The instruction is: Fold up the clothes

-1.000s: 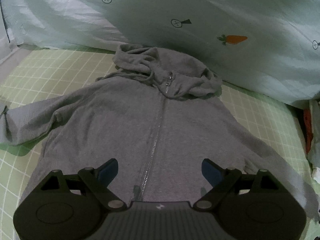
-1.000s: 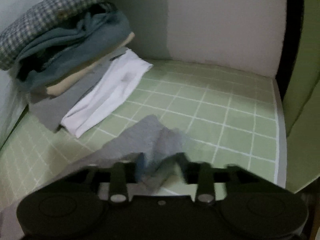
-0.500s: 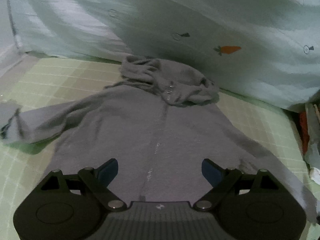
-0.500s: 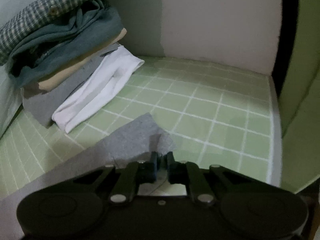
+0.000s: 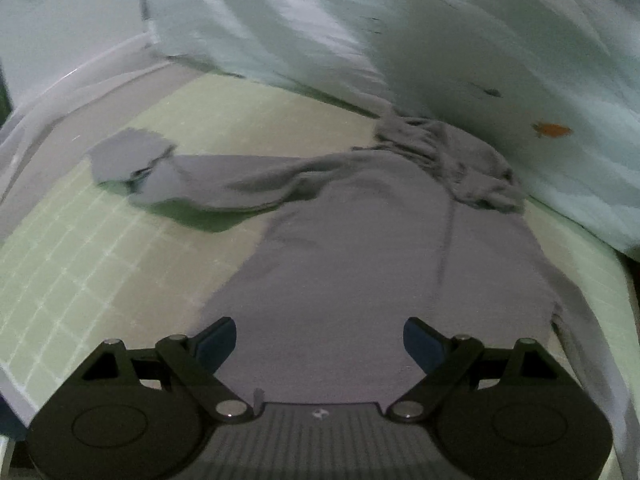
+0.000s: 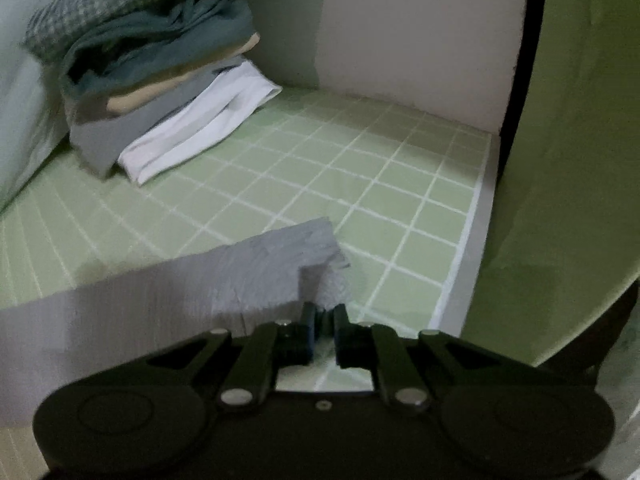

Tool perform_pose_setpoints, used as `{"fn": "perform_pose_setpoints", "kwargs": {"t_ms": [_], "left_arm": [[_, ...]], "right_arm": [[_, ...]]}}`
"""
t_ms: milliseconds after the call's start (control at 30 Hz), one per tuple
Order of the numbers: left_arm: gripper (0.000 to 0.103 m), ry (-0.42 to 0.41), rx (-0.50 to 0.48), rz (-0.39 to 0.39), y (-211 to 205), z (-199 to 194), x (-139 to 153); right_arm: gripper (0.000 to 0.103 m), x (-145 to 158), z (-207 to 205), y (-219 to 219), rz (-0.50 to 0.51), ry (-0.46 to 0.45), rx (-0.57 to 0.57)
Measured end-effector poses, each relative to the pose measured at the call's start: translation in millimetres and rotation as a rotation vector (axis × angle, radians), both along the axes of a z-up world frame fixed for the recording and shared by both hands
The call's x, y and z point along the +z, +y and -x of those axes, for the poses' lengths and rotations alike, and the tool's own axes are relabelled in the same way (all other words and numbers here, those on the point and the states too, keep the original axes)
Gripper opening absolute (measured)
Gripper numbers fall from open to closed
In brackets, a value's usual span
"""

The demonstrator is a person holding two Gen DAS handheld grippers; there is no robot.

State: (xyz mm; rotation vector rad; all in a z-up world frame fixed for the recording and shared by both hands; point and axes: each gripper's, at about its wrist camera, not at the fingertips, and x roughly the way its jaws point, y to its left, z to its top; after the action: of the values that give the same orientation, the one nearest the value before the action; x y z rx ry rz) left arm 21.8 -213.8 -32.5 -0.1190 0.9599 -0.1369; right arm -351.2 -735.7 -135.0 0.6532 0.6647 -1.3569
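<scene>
Here a grey hoodie (image 5: 360,264) is spread flat on the green checked sheet (image 5: 80,264), its hood toward the pale quilt (image 5: 480,40), its zip marking the long axis; open sheet is seen at the mattress edge; the left gripper (image 5: 320,340) is held wide and empty; the right gripper (image 6: 323,322) is clenched on the sleeve cuff (image 6: 304,256), near folded clothes (image 6: 160,80).

light: dim, indoor | blur: motion smear, left view | edges: fisheye-warped, dark corners
</scene>
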Motion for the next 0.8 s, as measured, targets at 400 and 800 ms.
{"fn": "perform_pose_setpoints", "kwargs": {"t_ms": [400,800], "left_arm": [[0.091,-0.018,0.121,-0.015,111.8,-42.1,1.3],[0.091,-0.056,0.030,-0.102,172.4,-150.6,-8.7]], "right_arm": [[0.103,41.7,-100.1,79.3,0.059,0.026,0.190],[0.103,24.7,-294.1,248.3,-0.049,-0.046,0.634]]}}
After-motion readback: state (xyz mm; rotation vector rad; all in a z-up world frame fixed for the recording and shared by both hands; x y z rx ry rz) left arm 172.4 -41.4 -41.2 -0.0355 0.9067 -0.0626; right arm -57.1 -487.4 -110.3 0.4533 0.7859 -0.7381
